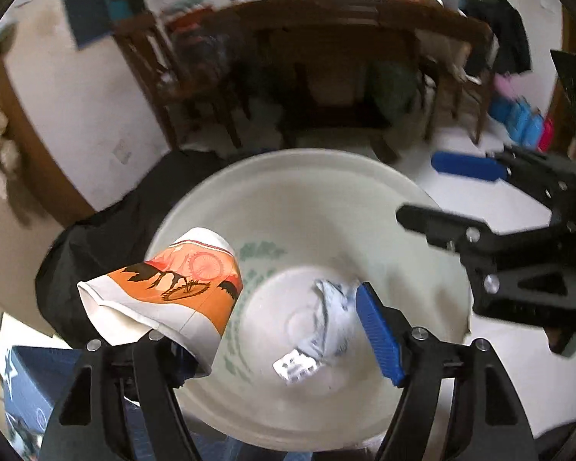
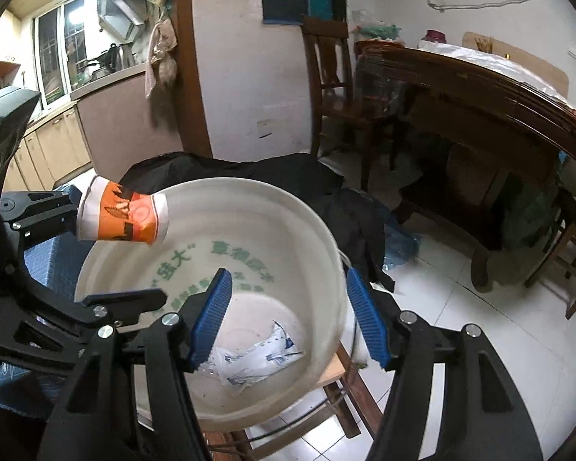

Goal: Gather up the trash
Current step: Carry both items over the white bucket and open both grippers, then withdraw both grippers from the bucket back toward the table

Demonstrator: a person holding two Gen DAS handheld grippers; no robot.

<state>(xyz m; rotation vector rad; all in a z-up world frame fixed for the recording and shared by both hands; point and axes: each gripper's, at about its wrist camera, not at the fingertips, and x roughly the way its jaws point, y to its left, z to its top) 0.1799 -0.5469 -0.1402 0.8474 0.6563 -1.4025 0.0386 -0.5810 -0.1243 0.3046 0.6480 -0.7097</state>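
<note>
Left gripper (image 1: pixel 288 342) left pad hidden behind paper cup (image 1: pixel 165 299).

A crushed orange-and-white paper cup (image 1: pixel 165 299) lies against the left gripper's (image 1: pixel 276 345) left finger — jaws spread wide — over a white bucket (image 1: pixel 307 199) holding crumpled wrappers (image 1: pixel 326 330).

A white bucket (image 2: pixel 326 238) stands on a small wooden stool (image 2: pixel 332 378) on the white tiled floor (image 2: pixel 480 330). Crumpled white wrappers (image 2: pixel 257 357) lie on the bucket's bottom.
</note>
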